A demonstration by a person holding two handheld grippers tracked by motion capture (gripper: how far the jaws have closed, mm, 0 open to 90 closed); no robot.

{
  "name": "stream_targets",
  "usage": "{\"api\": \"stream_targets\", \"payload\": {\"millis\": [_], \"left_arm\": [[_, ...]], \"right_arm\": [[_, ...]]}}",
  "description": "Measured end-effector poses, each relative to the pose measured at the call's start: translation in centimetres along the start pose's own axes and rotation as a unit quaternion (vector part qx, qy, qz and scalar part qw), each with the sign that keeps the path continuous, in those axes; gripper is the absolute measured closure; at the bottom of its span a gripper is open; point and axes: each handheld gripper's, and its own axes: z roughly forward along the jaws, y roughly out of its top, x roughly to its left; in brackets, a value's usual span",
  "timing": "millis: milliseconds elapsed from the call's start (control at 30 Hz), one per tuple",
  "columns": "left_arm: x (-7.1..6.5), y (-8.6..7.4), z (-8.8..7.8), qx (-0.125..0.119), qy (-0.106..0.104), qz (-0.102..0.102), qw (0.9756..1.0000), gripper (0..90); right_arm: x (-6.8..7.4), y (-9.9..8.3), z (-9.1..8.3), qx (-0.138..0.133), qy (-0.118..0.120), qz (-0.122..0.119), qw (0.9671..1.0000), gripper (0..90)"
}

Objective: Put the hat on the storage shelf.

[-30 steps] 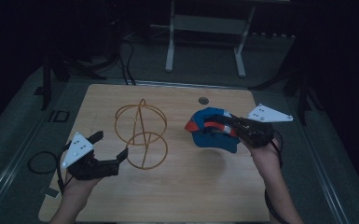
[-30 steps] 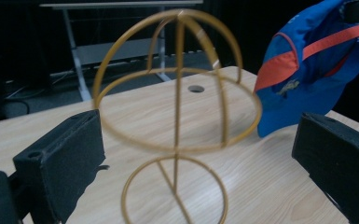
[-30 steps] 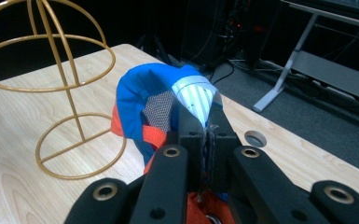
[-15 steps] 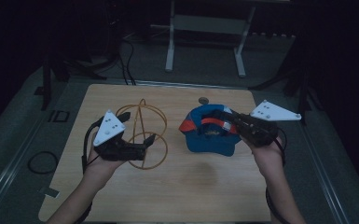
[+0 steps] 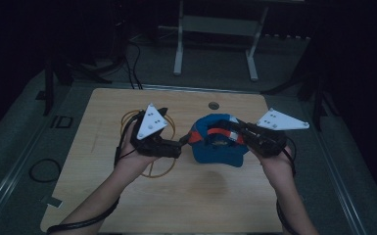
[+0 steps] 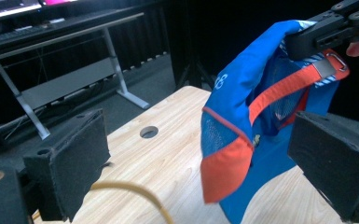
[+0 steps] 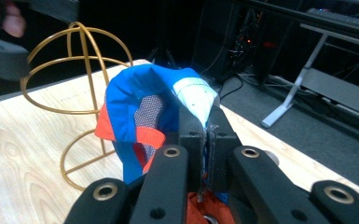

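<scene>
1. The right gripper (image 5: 240, 135) is clamped on the back edge of the blue cap (image 5: 219, 147), its jaws pressed together on the fabric beside the orange strap (image 6: 284, 88); the cap hangs above the table (image 5: 215, 200), to the right of the gold wire stand (image 7: 81, 84)
2. The left gripper (image 5: 185, 143) has its jaws apart, just beside the cap's near edge, with the orange brim (image 6: 224, 170) between the two pads (image 6: 74, 158) in the left gripper view and nothing yet pinched
3. A good second hold would take the cap's side panel, not the floppy brim tip
4. With both edges held, the person should spread the opening wide
5. The likely aim is the stand's dome; the cap should be lowered centred so the wire does not snag the mesh
</scene>
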Motion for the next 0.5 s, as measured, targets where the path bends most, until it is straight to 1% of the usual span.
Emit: {"api": "stream_targets", "payload": {"millis": [33,100,133,167,233,267,300,333,367,433,500], "left_arm": [[-0.1,0.1,0.3,0.000,-0.006,0.001,1.0000,7.3],[-0.6,0.4,1.1,0.006,-0.012,0.008,0.9999,10.1],[-0.7,0.5,1.4,0.005,-0.019,0.010,0.9998,13.0],[-0.9,0.6,1.8,0.009,-0.019,0.012,0.9997,15.3],[-1.0,0.8,2.4,0.014,-0.032,0.011,0.9993,17.1],[-1.0,0.8,2.4,0.014,-0.032,0.011,0.9993,20.6],[-1.2,1.1,2.7,0.012,-0.030,0.015,0.9994,20.6],[-1.3,1.2,3.0,0.013,-0.033,0.018,0.9992,27.5],[-1.4,1.3,3.2,0.015,-0.034,0.020,0.9991,30.3],[-1.6,1.4,3.9,0.023,-0.037,0.024,0.9988,32.4],[-1.9,1.6,4.5,0.037,-0.038,0.024,0.9983,35.6]], "right_arm": [[0.1,0.0,0.1,0.002,0.000,-0.003,1.0000,87.5],[0.1,-0.1,0.1,0.000,0.002,0.000,1.0000,87.5],[0.1,-0.1,0.1,-0.001,0.002,0.000,1.0000,87.5],[0.1,0.0,0.1,-0.002,0.003,0.000,1.0000,87.5],[0.2,0.0,0.1,-0.002,0.003,-0.001,1.0000,87.5],[0.2,0.0,0.1,-0.002,0.003,-0.001,1.0000,87.5],[0.3,0.0,0.1,0.000,0.003,-0.003,1.0000,87.5],[0.4,0.0,0.0,0.000,0.006,-0.005,1.0000,87.5],[0.4,0.0,0.0,0.000,0.006,-0.005,1.0000,87.5],[0.4,0.0,-0.1,0.001,0.007,-0.005,1.0000,87.5],[0.5,0.0,0.0,0.000,0.009,-0.007,0.9999,87.5]]}}
